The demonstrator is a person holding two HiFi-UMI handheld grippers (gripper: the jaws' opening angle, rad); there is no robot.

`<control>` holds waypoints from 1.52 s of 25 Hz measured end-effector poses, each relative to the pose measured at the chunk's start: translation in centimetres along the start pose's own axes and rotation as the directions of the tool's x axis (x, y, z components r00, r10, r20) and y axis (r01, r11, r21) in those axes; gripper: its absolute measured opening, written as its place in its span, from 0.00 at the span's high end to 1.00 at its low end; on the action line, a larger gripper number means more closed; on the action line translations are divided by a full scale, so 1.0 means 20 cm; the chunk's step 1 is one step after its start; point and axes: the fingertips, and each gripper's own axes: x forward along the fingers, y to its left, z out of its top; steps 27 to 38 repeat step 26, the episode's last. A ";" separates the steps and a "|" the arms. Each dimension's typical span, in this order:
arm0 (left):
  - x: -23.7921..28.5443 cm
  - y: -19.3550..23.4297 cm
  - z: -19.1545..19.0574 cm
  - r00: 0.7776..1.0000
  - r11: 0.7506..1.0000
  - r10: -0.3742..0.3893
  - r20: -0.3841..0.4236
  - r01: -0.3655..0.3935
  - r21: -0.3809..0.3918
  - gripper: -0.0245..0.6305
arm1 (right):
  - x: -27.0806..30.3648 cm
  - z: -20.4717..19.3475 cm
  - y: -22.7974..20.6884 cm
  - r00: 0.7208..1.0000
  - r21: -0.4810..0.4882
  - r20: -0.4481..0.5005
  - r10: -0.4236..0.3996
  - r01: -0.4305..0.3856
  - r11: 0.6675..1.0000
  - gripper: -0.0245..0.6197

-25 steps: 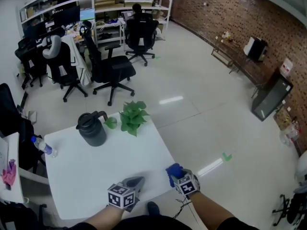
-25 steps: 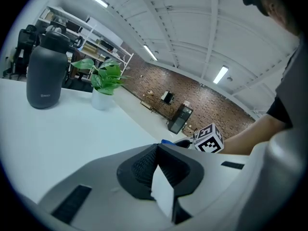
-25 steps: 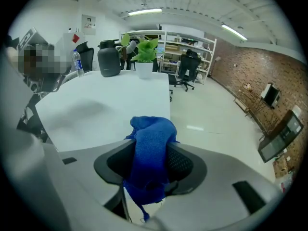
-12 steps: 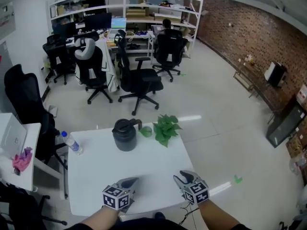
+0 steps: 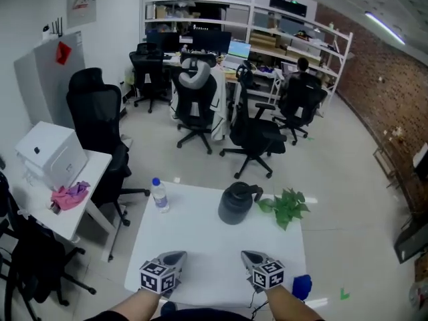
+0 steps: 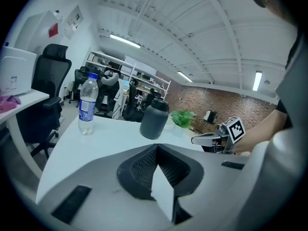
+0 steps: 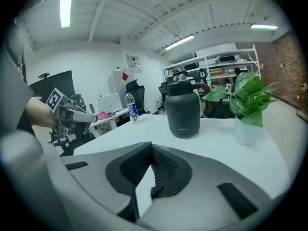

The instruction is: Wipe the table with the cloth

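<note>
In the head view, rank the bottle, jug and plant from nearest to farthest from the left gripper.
1. Bottle, ahead on the left.
2. Jug, farther back, in the middle.
3. Plant, far right.

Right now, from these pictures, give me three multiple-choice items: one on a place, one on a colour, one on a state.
1. In the head view, the green potted plant stands on which side of the dark grey jug? A left B right C on its lid
2. The crumpled cloth on the side desk is A pink B yellow C black
3. The clear plastic bottle is A lying down B upright C inverted
Answers: B, the plant is at the jug's right; A, it shows pink; B, it stands cap up.
</note>
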 end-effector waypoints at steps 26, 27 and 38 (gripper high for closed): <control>0.29 -0.25 0.05 0.990 0.983 -0.131 -0.050 0.136 0.123 0.96 | 0.01 -0.01 -0.09 0.998 -0.043 -0.039 -0.051 0.049 0.998 0.95; 0.29 -0.25 0.05 0.990 0.983 -0.131 -0.050 0.136 0.123 0.96 | 0.01 -0.01 -0.09 0.998 -0.043 -0.039 -0.051 0.049 0.998 0.95; 0.29 -0.25 0.05 0.990 0.983 -0.131 -0.050 0.136 0.123 0.96 | 0.01 -0.01 -0.09 0.998 -0.043 -0.039 -0.051 0.049 0.998 0.95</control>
